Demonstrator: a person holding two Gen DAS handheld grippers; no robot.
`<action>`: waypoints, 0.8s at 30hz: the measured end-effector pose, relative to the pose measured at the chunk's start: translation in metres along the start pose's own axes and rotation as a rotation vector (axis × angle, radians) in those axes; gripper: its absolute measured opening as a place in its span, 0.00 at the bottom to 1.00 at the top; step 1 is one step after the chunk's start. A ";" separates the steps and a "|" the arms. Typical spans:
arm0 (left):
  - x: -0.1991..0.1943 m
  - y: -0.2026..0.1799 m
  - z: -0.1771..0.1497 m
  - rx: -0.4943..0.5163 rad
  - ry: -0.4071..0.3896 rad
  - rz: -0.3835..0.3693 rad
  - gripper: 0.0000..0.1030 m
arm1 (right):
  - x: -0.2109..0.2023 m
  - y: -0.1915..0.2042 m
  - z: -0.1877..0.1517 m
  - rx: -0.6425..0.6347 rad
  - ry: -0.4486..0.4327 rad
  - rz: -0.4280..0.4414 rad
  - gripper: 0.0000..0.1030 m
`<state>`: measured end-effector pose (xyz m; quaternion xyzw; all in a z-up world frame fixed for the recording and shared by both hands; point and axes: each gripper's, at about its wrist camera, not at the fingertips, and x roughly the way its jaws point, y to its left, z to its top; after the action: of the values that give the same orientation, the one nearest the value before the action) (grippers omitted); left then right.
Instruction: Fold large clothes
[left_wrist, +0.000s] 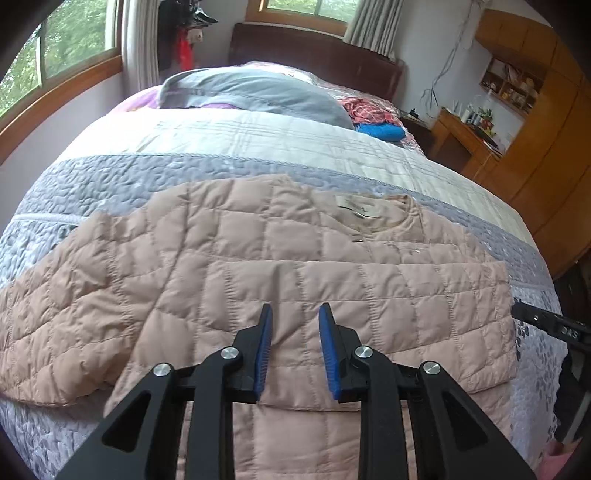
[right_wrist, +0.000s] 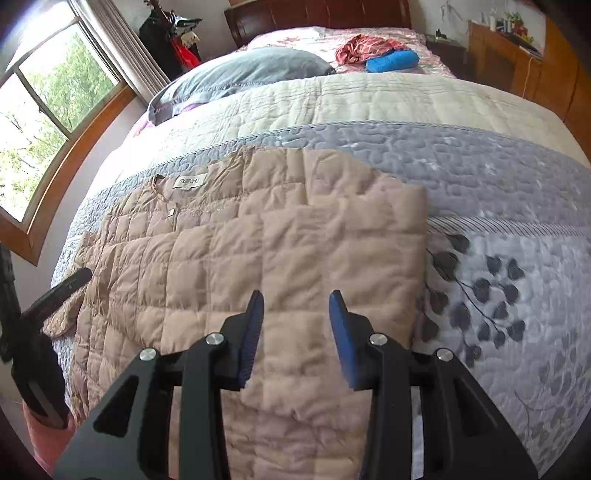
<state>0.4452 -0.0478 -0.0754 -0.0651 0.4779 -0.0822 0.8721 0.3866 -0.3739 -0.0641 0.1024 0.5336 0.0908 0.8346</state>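
Left tongs (left_wrist: 295, 314), right tongs (right_wrist: 296, 301) agape — jacket (right_wrist: 295, 236) label (right_wrist: 189, 181) illegible.

Left gripper (left_wrist: 295, 314): jaws parted, nothing between the blue pads (left_wrist: 264, 354), tips poised above the jacket's (left_wrist: 221, 258) middle, clear of the fabric. Right gripper (right_wrist: 297, 301): jaws parted likewise, nothing held, poised above the jacket's right-hand folded part. In the right wrist view the left gripper's black body shows at the jacket's left edge.
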 end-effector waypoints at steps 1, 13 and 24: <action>0.008 -0.005 0.002 0.003 0.020 -0.007 0.25 | 0.007 0.003 0.006 -0.001 0.003 -0.004 0.36; 0.073 0.007 0.003 -0.026 0.143 -0.036 0.25 | 0.073 -0.012 0.023 0.092 0.078 0.025 0.34; 0.004 0.005 -0.036 0.019 0.053 -0.008 0.25 | 0.001 0.022 -0.043 -0.047 0.060 0.092 0.36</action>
<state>0.4172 -0.0455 -0.0994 -0.0567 0.4996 -0.0917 0.8595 0.3468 -0.3490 -0.0770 0.1046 0.5508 0.1447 0.8153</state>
